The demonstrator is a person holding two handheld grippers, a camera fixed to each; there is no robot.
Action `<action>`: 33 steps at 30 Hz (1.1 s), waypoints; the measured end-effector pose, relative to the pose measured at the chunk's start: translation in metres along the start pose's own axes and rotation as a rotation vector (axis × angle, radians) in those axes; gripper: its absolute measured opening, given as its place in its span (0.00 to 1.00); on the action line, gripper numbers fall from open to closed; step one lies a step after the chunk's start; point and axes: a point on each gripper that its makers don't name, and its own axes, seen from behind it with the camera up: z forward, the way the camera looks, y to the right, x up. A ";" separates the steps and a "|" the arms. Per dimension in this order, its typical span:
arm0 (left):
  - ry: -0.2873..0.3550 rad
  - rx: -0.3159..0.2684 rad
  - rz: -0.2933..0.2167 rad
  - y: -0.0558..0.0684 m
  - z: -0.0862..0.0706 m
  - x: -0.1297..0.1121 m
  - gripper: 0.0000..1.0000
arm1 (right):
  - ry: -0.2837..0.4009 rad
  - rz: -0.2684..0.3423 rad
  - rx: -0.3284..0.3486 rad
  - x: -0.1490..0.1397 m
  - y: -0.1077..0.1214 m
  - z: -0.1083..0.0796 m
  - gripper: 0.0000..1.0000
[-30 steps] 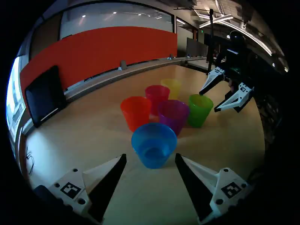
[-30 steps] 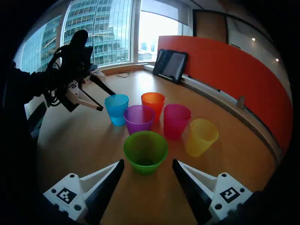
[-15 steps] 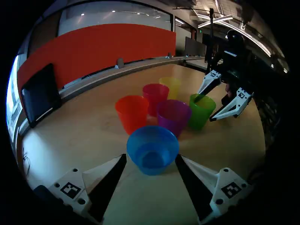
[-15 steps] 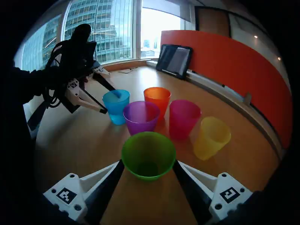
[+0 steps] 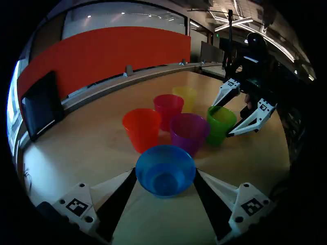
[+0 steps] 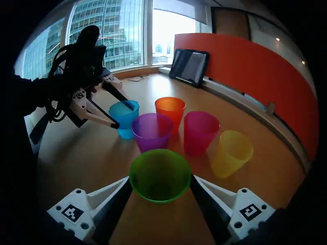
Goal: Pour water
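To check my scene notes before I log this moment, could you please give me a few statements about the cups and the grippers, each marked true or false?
1. The blue cup sits between the open jaws of the left gripper. True.
2. The green cup lies on its side. False: it stands upright between the jaws of the right gripper.
3. The yellow cup is nested inside the pink cup. False: it stands on its own on the table, beside the pink cup.
4. The purple cup stands upright next to the orange cup. True.
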 end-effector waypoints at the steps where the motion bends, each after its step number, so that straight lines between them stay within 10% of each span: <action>1: 0.001 0.002 -0.001 0.000 0.000 0.000 0.96 | 0.000 0.000 0.000 0.000 0.000 0.000 0.99; 21: 0.022 0.017 -0.009 -0.002 -0.004 0.005 0.87 | 0.025 0.018 -0.010 0.007 -0.001 -0.003 0.91; 33: 0.113 0.040 -0.021 0.001 -0.034 0.039 0.87 | 0.100 0.016 -0.040 0.038 -0.003 -0.029 0.91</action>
